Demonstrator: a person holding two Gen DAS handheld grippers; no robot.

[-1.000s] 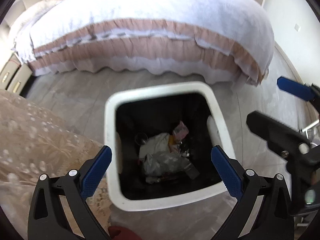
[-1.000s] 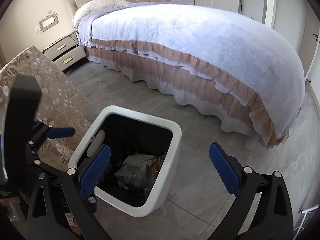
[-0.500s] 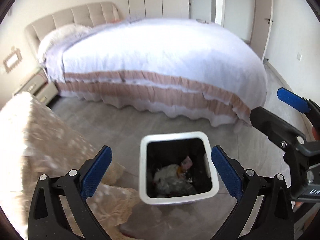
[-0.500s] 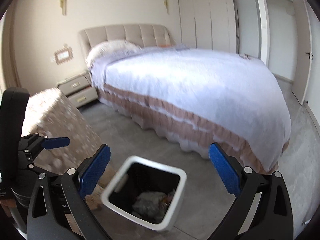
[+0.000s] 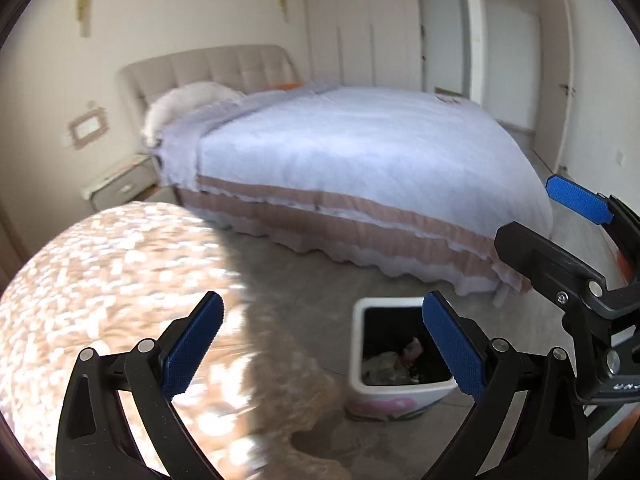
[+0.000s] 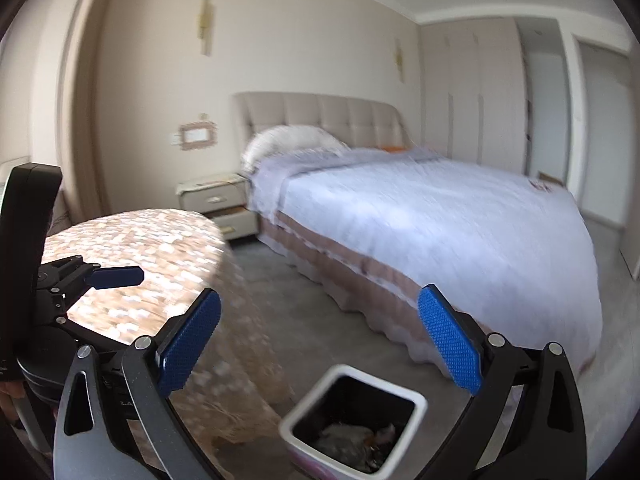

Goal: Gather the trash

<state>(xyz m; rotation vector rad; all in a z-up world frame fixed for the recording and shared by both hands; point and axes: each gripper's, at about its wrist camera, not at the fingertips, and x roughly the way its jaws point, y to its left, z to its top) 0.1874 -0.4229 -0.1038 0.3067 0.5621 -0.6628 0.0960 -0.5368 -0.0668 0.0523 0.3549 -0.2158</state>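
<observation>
Both grippers have lifted clear; bin (image 5: 394, 394) sits lower right of left gripper (image 5: 320, 348), right gripper (image 6: 320, 340) nearer, both spread wide, holding nothing.

In the left wrist view, the bin (image 5: 394, 390) stands on the floor (image 5: 320, 300) at lower centre, with trash (image 5: 394, 360) inside it. The table (image 5: 112, 280) fills the lower left, just beside the bin. The bed (image 5: 360, 168) spans the middle behind both, its headboard (image 5: 212, 68) at upper left against the wall. The nightstand (image 5: 124, 186) sits left of the bed, behind the table.
</observation>
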